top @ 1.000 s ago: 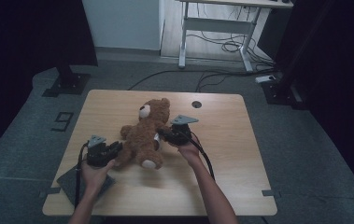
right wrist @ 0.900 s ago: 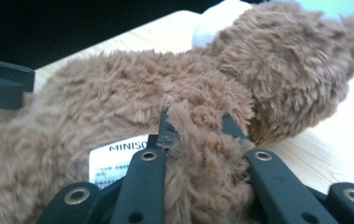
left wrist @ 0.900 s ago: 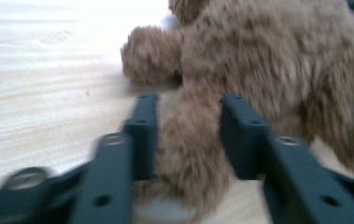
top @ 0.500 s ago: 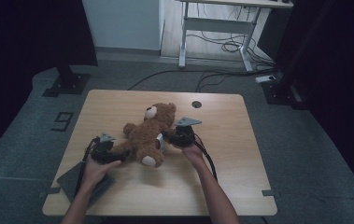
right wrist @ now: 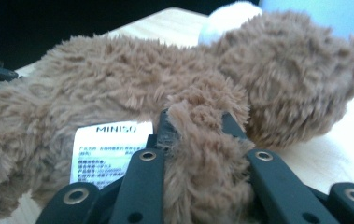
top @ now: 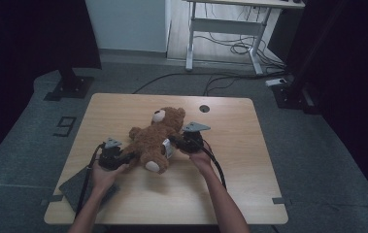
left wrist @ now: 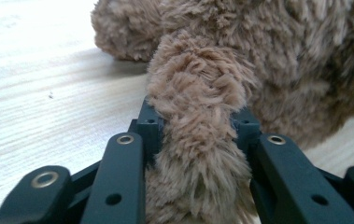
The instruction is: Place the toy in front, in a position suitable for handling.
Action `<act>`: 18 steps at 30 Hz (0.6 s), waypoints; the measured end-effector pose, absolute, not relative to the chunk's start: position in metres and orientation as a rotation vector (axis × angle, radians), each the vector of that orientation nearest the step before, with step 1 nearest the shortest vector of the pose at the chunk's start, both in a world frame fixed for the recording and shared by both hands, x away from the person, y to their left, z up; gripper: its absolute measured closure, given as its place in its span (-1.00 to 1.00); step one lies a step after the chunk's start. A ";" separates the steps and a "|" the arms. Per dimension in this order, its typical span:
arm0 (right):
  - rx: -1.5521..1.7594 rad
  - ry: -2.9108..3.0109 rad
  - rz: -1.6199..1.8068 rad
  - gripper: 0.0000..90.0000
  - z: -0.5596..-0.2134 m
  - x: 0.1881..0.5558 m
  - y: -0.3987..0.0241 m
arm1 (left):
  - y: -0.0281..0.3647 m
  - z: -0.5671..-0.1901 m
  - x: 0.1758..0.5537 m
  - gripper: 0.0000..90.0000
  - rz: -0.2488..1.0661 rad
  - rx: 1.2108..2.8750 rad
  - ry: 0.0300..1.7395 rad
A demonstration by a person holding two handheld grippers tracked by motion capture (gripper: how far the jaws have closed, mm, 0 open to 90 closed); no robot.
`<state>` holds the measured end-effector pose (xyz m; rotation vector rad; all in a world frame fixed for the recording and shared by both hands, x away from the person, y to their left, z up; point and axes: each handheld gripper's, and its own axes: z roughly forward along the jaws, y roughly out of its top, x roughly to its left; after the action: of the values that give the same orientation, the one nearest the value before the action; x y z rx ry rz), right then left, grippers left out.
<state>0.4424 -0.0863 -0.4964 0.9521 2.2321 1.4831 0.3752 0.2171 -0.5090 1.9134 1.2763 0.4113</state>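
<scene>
Wooden table (top: 123, 109), teddy bear (top: 152, 138) — right tool (right wrist: 198, 130) view reveals label (right wrist: 111, 149)

The small print on the teddy bear's (right wrist: 132, 93) white label (right wrist: 111, 151) blurs under "MINISO"; the right gripper's (right wrist: 198, 135) jaw covers the label's lower corner.

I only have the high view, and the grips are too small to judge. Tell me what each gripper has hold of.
Observer: The left gripper is clamped on a furry limb of the teddy bear; its fingers have just been closing on it.
Operator: Now the right one.
Observer: The right gripper pinches another limb, close against the body.
Operator: Report any tag.
Observer: A white label reading MINISO lies on the fur, just left of that grip in the right gripper view.
</scene>
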 end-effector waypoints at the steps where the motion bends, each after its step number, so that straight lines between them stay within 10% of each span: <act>1: 0.952 2.232 1.483 0.68 -0.496 0.442 -0.086 | 0.217 -0.509 0.375 0.46 0.411 1.913 1.276; 18: 0.859 2.065 1.601 0.72 -0.450 0.407 -0.112 | 0.207 -0.472 0.377 0.52 0.456 1.858 1.201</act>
<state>0.4067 -0.1116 -0.4502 0.8586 2.0648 1.6012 0.3770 0.2075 -0.4715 1.8580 1.2010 0.4563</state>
